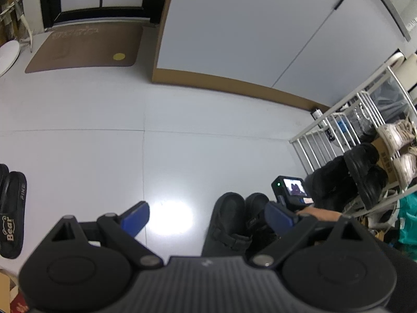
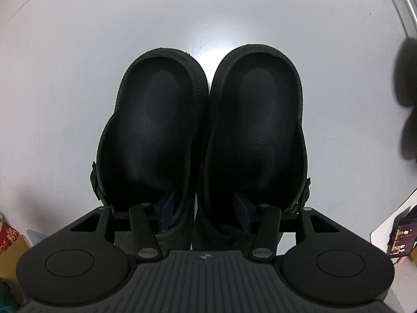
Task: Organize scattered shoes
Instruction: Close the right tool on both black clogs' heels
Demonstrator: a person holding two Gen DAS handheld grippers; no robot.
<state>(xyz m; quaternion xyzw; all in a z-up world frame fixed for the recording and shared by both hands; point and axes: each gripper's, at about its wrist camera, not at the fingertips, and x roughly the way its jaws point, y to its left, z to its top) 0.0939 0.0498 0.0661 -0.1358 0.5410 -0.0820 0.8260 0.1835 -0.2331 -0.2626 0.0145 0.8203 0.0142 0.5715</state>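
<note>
Black clogs (image 2: 208, 140) as pair, side by side and touching, long axes running straight ahead of right gripper (image 2: 206, 215). Its blue fingers (image 2: 168, 214) sit one inside each clog, clamping adjoining inner walls together. Left gripper (image 1: 206, 215) spread wide, empty, clogs just right of it. Bear slippers (image 1: 13, 208) lie on floor (image 1: 130, 156) far left. White shoe rack (image 1: 351, 120), sneakers on it, beyond at right.

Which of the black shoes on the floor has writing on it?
The black slide at the far left edge of the left wrist view: its strap reads "Bear". The black clog pair that the right gripper holds shows no writing.
</note>
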